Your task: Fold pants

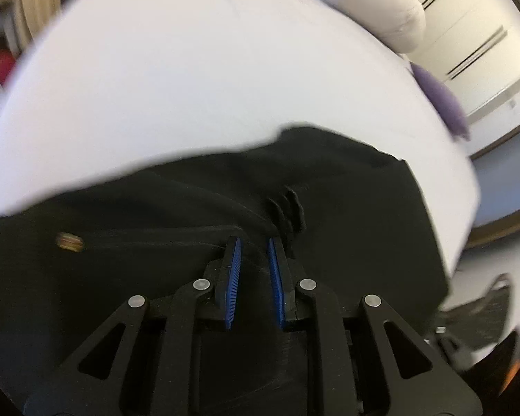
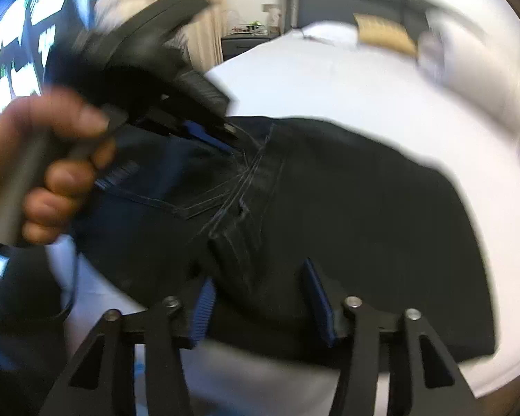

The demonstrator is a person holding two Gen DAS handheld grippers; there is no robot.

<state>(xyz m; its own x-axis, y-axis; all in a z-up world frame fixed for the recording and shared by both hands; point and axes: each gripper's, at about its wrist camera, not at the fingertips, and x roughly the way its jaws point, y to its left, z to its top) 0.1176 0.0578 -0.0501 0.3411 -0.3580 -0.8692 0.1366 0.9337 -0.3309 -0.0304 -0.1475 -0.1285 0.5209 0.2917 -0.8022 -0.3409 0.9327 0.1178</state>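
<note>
Dark pants (image 1: 346, 215) lie folded on a white bed (image 1: 190, 86), with a brass button (image 1: 69, 242) at the left and a belt loop near the middle. My left gripper (image 1: 254, 242) sits over the waistband, its blue pads a narrow gap apart with dark cloth between them. In the right wrist view the pants (image 2: 346, 215) spread across the bed (image 2: 346, 79). My right gripper (image 2: 260, 274) is open, its blue pads wide apart over the waistband fold. The left gripper (image 2: 208, 135) shows there too, held by a hand (image 2: 52, 166), its fingers at the pants' top edge.
A white duvet (image 1: 381, 3) and a purple pillow (image 1: 440, 97) lie at the bed's far right, by white wardrobe doors (image 1: 475, 34). A grey headboard (image 2: 346, 3), pillows and a nightstand (image 2: 246, 41) are at the far end. The bed's near edge is just below the pants.
</note>
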